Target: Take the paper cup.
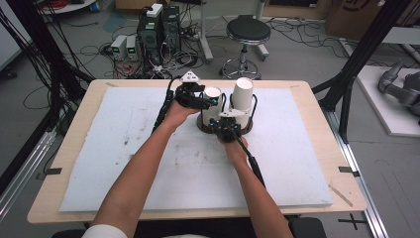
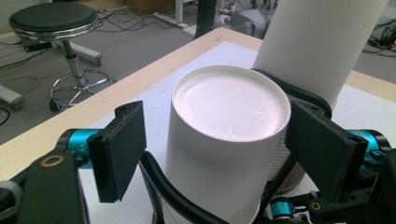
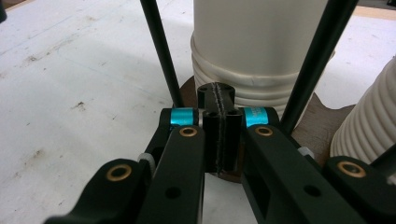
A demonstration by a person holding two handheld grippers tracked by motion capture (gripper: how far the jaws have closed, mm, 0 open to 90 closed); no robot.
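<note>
Two stacks of upside-down white paper cups stand in a brown wooden holder with black wire loops (image 1: 250,126) near the table's (image 1: 69,144) far edge, at mid-width: the shorter stack (image 1: 212,95) left, the taller stack (image 1: 243,93) just beside it, right.

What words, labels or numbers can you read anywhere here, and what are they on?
None can be read.
The white paper cups are plain.
The cardboard box beyond the table bears a dark mark, cut off and too blurred to read.
</note>
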